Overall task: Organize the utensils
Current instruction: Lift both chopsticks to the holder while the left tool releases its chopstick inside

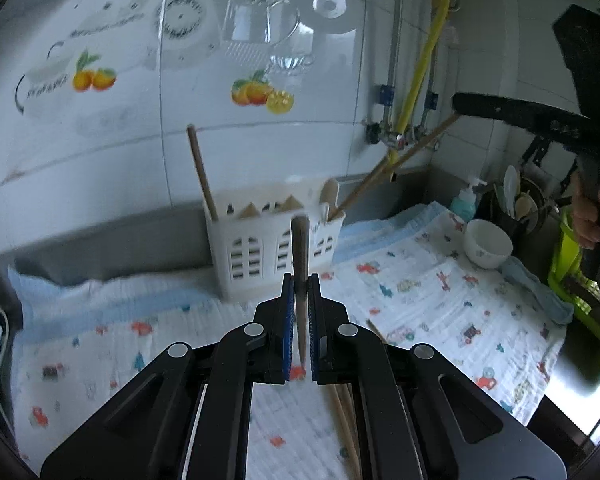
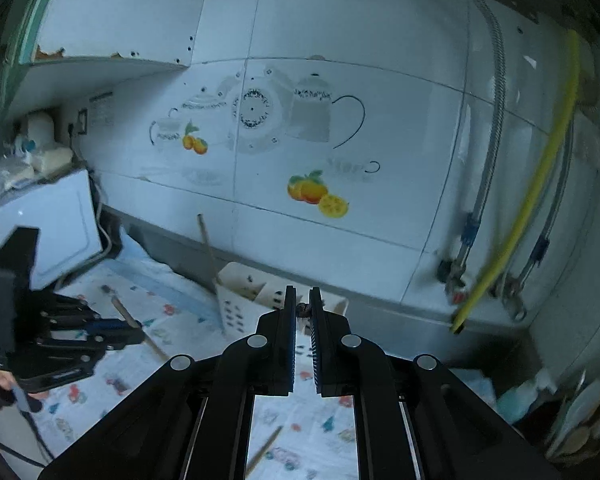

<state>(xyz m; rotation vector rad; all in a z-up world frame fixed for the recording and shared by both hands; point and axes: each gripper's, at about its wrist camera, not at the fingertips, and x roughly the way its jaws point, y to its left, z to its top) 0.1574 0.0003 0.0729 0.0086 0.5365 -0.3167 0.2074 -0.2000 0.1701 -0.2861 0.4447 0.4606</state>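
A white slotted utensil holder (image 1: 274,246) stands on the patterned cloth by the tiled wall, with one chopstick (image 1: 202,174) upright in its left end. It also shows in the right wrist view (image 2: 244,300). My left gripper (image 1: 300,280) is shut on a brown chopstick (image 1: 300,264), held upright in front of the holder. My right gripper (image 2: 302,304) is shut on a thin chopstick end; in the left wrist view that chopstick (image 1: 396,162) slants from the gripper (image 1: 460,106) down into the holder's right end. Loose chopsticks (image 1: 346,420) lie on the cloth below.
A white bowl (image 1: 487,244), a soap bottle (image 1: 466,200) and a dark rack of spoons (image 1: 518,200) sit at the right. A green rack (image 1: 572,280) is at the far right. Yellow hose (image 1: 424,56) and pipes run down the wall. A white appliance (image 2: 48,224) stands at the left.
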